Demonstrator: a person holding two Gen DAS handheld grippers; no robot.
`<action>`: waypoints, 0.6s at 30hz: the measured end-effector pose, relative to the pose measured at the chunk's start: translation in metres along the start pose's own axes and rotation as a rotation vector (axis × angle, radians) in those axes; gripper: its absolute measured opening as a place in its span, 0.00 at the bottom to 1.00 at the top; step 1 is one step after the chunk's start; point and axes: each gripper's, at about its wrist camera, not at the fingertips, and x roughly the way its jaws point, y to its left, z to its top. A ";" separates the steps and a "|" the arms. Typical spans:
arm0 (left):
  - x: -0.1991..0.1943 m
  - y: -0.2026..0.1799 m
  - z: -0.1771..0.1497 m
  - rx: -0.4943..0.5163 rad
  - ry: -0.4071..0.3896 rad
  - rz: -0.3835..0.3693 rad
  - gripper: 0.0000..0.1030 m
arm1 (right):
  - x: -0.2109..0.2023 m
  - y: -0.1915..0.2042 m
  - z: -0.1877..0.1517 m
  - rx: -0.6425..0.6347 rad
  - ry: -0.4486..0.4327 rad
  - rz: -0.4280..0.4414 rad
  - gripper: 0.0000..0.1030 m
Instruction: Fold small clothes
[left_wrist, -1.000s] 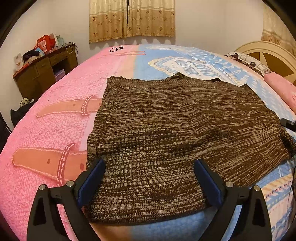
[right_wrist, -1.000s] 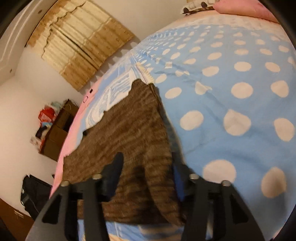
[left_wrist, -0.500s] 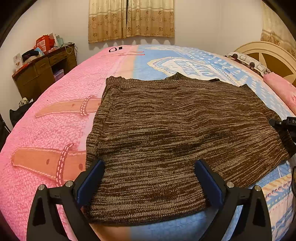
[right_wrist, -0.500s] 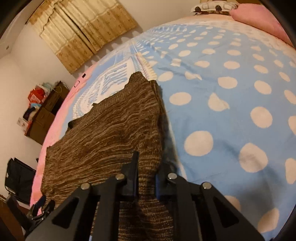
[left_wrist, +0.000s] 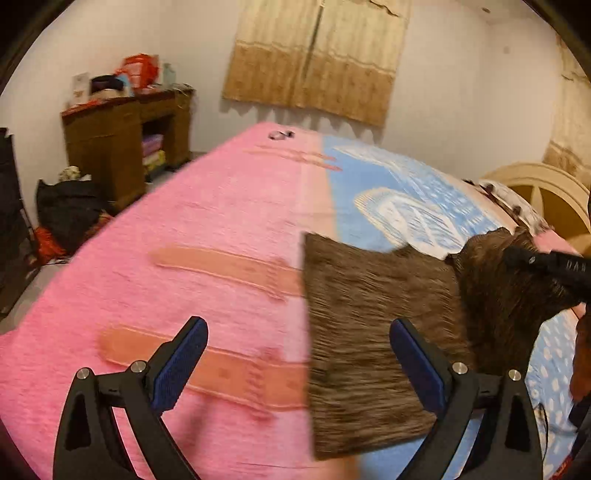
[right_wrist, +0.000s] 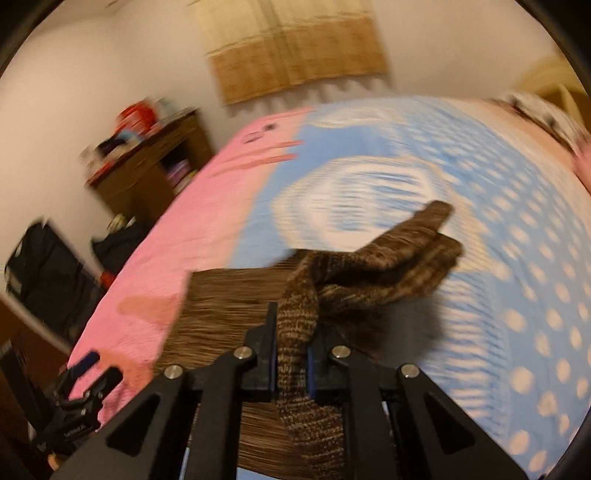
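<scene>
Bed (left_wrist: 221, 229): right hand-held gripper (right_wrist: 291, 354) clamped on brown sweater (left_wrist: 369, 314) edge, left hand-held gripper (left_wrist: 295, 365) apart, empty. Carry edge across evenly; align edges before releasing.

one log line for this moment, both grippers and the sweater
task: fold small clothes | right gripper: shut on brown knit sweater, edge lifted off pink and blue bedspread | left gripper: open, holding nothing
</scene>
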 end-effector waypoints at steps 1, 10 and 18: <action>-0.001 0.007 -0.001 -0.004 -0.001 0.018 0.96 | 0.007 0.016 -0.003 -0.033 0.003 0.006 0.14; 0.008 0.052 -0.028 -0.044 0.043 0.069 0.96 | 0.084 0.138 -0.111 -0.366 0.021 -0.037 0.14; 0.016 0.063 -0.032 -0.120 0.070 0.040 0.96 | 0.089 0.133 -0.103 -0.344 -0.001 -0.065 0.16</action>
